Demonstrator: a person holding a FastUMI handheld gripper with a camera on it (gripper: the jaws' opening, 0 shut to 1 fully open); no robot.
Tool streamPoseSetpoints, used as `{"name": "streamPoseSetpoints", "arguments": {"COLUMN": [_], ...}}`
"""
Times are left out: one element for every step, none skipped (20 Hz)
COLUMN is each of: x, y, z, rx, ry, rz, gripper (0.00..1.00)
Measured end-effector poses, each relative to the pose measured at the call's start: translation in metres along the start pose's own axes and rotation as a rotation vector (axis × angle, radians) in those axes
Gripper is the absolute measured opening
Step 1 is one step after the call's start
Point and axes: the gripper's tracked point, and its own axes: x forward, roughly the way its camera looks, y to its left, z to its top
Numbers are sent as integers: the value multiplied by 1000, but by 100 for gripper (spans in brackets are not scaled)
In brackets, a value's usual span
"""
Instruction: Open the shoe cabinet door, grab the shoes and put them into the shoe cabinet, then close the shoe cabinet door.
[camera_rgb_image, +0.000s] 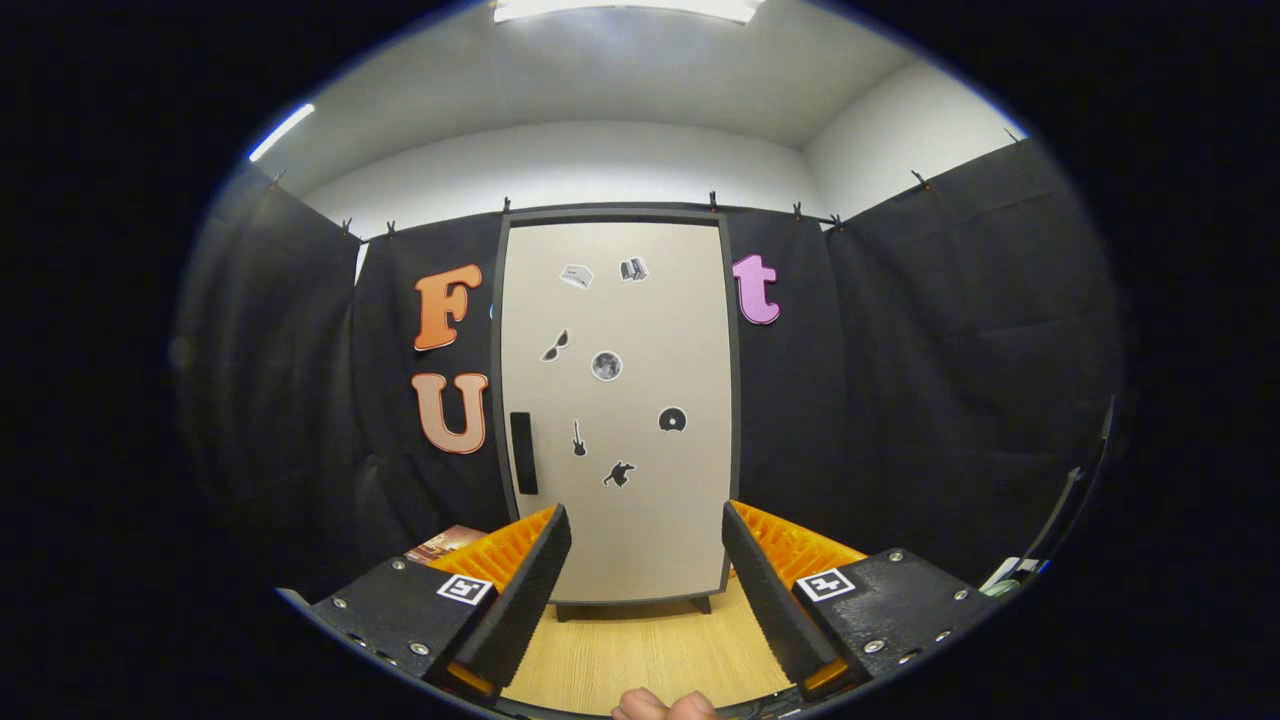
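We count one shoe cabinet (618, 410), standing upright on the wooden floor (640, 650) straight ahead of our hand-held gripper (646, 560), well beyond the fingertips. Its long axis runs vertically, and its single pale door (640, 520) faces us squarely and sits flush in the dark frame, closed. One dark vertical handle (523, 453) lies along the door's left edge, about halfway up. We count seven small stickers (606, 365) scattered over the door's upper and middle parts.

The hand-held gripper's two fingers (530, 590) are spread wide apart with nothing between them; through the gap we see the lower part of the door, the cabinet's bottom edge and the bare floor. One short foot (702, 604) shows under the cabinet's right corner.

Black cloth walls (920, 400) close in on both sides of the cabinet, touching or nearly touching its frame. The strip of floor between the fingers and the cabinet's base is open. A flat reddish-brown item (445, 545) lies low beside the cabinet's left side, partly hidden behind the left finger; we cannot tell what it is. Part of a person's hand (665, 706) shows below the fingers.
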Motion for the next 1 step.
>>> {"name": "streamPoseSetpoints", "arguments": {"x": [1], "y": [1], "z": [0], "rx": [4], "ry": [2], "rz": [1], "gripper": [95]}}
